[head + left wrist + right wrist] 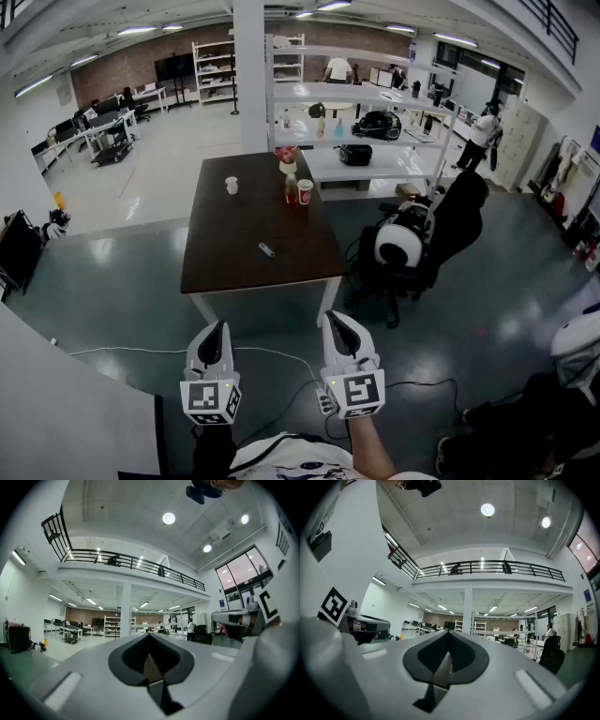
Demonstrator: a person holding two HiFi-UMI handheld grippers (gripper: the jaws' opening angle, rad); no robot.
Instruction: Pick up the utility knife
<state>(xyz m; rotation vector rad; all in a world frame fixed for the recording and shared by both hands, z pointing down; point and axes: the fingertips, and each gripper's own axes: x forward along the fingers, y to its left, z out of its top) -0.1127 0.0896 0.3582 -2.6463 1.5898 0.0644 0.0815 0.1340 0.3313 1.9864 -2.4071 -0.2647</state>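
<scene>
The small, slim utility knife (266, 250) lies on the smooth, dark-brown rectangular table (225, 262), toward its near edge, well beyond the left gripper (214, 330) and the right gripper (336, 321), whose glossy white tapered jaws are pressed together on nothing.

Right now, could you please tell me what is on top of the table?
On the table are the knife near its middle, a white cup further back, and a bottle and red cup at the far edge. Nothing covers the top.
</scene>
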